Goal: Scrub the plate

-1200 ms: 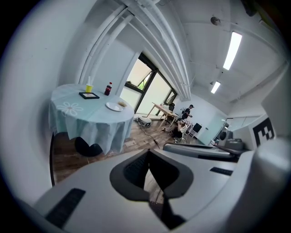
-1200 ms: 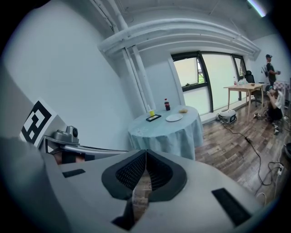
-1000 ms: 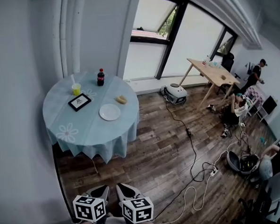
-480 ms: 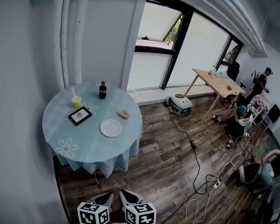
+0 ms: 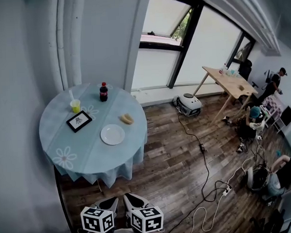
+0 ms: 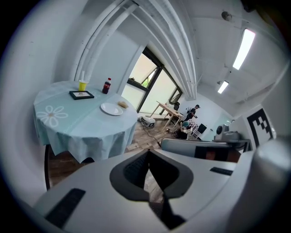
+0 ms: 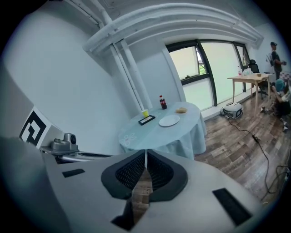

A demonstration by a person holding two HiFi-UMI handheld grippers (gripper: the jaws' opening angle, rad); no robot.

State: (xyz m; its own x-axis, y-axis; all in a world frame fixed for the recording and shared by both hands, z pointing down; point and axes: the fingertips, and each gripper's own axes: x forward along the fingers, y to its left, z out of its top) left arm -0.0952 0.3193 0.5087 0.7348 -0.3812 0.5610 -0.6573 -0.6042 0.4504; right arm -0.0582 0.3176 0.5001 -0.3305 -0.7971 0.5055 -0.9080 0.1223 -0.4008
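A white plate (image 5: 112,134) lies on a round table with a light blue cloth (image 5: 63,143), seen too as the plate (image 6: 111,108) and the plate (image 7: 169,120). A small tan sponge (image 5: 127,119) rests beside it toward the window. Both grippers hang low at the bottom of the head view, far from the table. My left gripper (image 5: 112,201) is shut with nothing in it, and so is my right gripper (image 5: 130,197). In the gripper views the left gripper (image 6: 146,154) and the right gripper (image 7: 145,154) show closed jaws with only floor behind.
On the table also stand a cola bottle (image 5: 103,91), a yellow cup with a straw (image 5: 75,105) and a black picture frame (image 5: 79,121). Cables (image 5: 205,174) snake over the wooden floor at the right. A wooden table (image 5: 232,83) and several people are at the far right.
The head view has shifted slightly: the table now sits a little lower and further left in the picture. Both grippers stay shut at the bottom edge.
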